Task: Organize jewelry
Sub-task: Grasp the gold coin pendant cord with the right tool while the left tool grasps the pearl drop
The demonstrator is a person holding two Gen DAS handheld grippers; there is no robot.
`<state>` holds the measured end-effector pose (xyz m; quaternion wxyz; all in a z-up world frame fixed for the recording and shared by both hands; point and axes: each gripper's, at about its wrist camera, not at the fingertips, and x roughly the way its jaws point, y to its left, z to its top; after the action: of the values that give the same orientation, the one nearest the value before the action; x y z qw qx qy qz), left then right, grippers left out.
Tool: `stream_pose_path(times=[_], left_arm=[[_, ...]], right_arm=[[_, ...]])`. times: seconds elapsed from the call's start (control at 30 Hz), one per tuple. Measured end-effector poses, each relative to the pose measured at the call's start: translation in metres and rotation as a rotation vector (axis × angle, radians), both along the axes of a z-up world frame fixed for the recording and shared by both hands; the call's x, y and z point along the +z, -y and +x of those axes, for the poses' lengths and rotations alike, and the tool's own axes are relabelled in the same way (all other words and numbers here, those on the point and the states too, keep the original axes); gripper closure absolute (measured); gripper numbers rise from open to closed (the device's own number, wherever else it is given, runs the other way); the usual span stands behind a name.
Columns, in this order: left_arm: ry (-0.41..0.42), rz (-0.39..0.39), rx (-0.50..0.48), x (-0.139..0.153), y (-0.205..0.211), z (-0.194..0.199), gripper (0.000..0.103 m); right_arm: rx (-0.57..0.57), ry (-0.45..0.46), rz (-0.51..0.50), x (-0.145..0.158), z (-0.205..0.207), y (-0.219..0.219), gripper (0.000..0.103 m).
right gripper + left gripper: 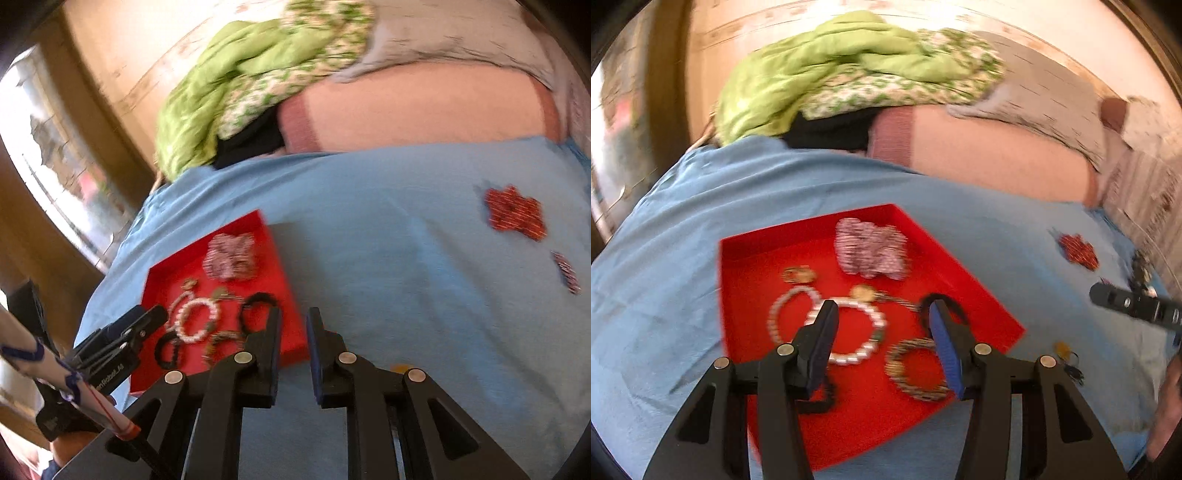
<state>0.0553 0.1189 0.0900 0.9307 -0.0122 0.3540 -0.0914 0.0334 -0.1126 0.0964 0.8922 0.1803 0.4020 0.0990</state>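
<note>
A red tray lies on a blue sheet and holds a white bead bracelet, a second pale bracelet, a striped bangle, black hair ties, gold earrings and a pink-white scrunchie. My left gripper hovers open and empty above the tray. My right gripper is open and empty, right of the tray. A red scrunchie and a small red clip lie on the sheet to the right. A small gold piece lies right of the tray.
A green quilt and folded bedding are piled at the far edge of the sheet. A window is at the left. The right gripper shows in the left wrist view near dark jewelry.
</note>
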Motion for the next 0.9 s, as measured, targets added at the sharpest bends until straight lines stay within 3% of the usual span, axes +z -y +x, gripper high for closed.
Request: stream_pose_path(times=[0.27,0.5,0.73,0.9], left_arm=[[-0.027,0.024,-0.154,-0.008,0.056,-0.004,0.053],[-0.037,0.055,-0.211,-0.016,0.082,-0.008,0.053],[-0.053,0.052,-0.221,-0.019,0.080,-0.005,0.053],[-0.072,0.023,-0.275,-0.020,0.087,-0.007,0.053]], right_arm=[[-0.038,-0.142,0.021,-0.039,-0.026,0.057,0.088],[0.065,-0.188,0.011,-0.056,-0.017,0.037,0.088],[0.134,-0.244,-0.047,-0.072,-0.006,0.011,0.087],[0.099,-0.223,-0.029,-0.068,-0.005,0.020,0.094]])
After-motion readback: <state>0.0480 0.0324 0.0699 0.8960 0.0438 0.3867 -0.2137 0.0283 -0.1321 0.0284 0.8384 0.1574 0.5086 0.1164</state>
